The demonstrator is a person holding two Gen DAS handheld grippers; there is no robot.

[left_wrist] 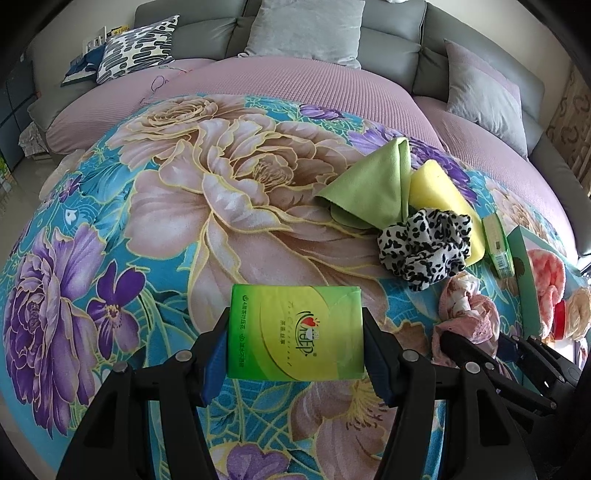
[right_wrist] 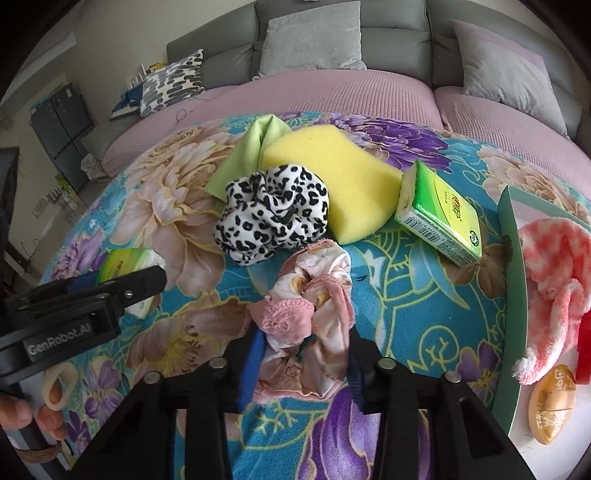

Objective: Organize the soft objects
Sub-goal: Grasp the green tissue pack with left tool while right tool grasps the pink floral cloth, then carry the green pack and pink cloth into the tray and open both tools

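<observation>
Left tongs (left_wrist: 295, 334) clamped on a green tissue pack (left_wrist: 295, 332), blue pads pressing both short sides, pack held just above the floral blanket (left_wrist: 147, 206). Right tongs (right_wrist: 303, 354) closed on a bunched pink floral cloth (right_wrist: 314, 314) with a lace edge; cloth sits between the pads, lower part resting on the blanket. Beyond it: leopard-print scrunchie (right_wrist: 273, 214), touching the yellow sponge (right_wrist: 332, 173) behind it; folded green cloth (right_wrist: 255, 147) tucked at the sponge's left side. Second green tissue pack (right_wrist: 439, 218) lies just right of the sponge, tilted, barcode edge facing the camera. Teal-rimmed box (right_wrist: 513, 280) at far right holds a pink-and-white fuzzy towel (right_wrist: 554, 288), something red beside it, and an amber oval item (right_wrist: 552, 406) near its front corner. Left wrist view shows the same cluster off to the right of the held pack, well apart from it. Blanket is spread over a pink-covered grey sofa (left_wrist: 303, 85) with grey cushions (left_wrist: 306, 29) and one patterned pillow (left_wrist: 136, 48) at the back left.
</observation>
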